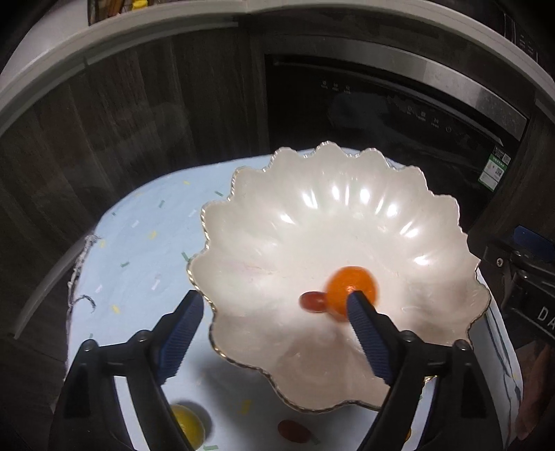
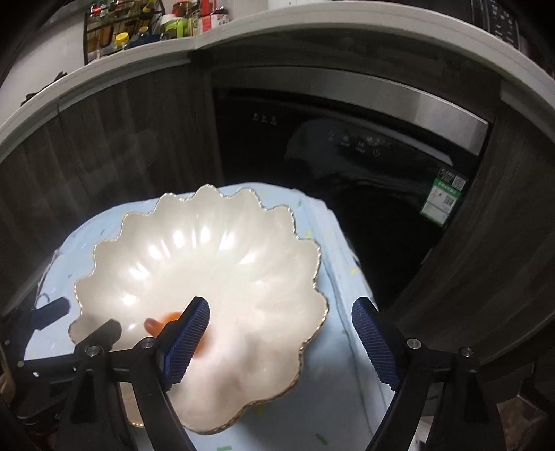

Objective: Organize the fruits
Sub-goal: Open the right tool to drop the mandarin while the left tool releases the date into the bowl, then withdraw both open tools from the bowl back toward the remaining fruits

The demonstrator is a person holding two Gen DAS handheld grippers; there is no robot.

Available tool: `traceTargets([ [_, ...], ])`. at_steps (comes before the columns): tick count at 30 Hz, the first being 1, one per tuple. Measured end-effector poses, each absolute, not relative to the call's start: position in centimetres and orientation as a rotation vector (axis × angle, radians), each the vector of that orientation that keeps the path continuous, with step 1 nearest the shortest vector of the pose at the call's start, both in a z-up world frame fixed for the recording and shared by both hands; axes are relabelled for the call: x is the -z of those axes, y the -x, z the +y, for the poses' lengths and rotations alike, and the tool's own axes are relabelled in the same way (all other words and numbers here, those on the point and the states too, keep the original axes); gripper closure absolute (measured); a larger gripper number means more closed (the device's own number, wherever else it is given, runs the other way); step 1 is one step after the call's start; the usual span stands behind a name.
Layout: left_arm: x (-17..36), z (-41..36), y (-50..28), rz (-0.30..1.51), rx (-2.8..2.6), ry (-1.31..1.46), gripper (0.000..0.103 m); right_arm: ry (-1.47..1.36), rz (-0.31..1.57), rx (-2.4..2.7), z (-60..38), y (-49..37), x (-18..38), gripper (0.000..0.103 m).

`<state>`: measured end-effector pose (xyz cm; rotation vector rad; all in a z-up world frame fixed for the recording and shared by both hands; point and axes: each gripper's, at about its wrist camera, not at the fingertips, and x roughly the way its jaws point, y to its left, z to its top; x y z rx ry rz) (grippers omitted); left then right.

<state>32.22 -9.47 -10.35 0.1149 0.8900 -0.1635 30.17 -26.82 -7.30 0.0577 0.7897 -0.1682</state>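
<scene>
A white scalloped bowl with a gold rim [image 1: 347, 215] sits on a light blue cloth. Inside it lie an orange fruit [image 1: 350, 286], blurred, and a small red fruit [image 1: 312, 301]. My left gripper [image 1: 275, 299] is open and empty, its jaws spread over the bowl's near left rim. A yellow fruit [image 1: 187, 425] and another red fruit [image 1: 293, 432] lie on the cloth below it. In the right wrist view my right gripper [image 2: 281, 308] is open and empty over the bowl [image 2: 242, 249], with the orange and red fruit [image 2: 163, 321] partly hidden behind its left finger.
The cloth-covered small table [image 1: 138, 243] stands before dark wood cabinets and a black built-in appliance [image 2: 347, 145]. A counter above holds a rack of jars [image 2: 125, 27]. The left gripper's fingers [image 2: 55, 310] show at the left of the right wrist view.
</scene>
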Motion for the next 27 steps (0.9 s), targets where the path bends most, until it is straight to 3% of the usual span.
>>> traceTargets([
  [3,9.6,-9.4,-31.6,0.856,0.154,-0.124,0.011,-0.064,0.782,0.167,-26.9,-30.0,6.8,0.018],
  [27,5.8,-7.5,-25.5,0.787,0.132,-0.102,0.009,-0.041,0.702,0.151,-25.0,-23.7,3.5,0.018],
])
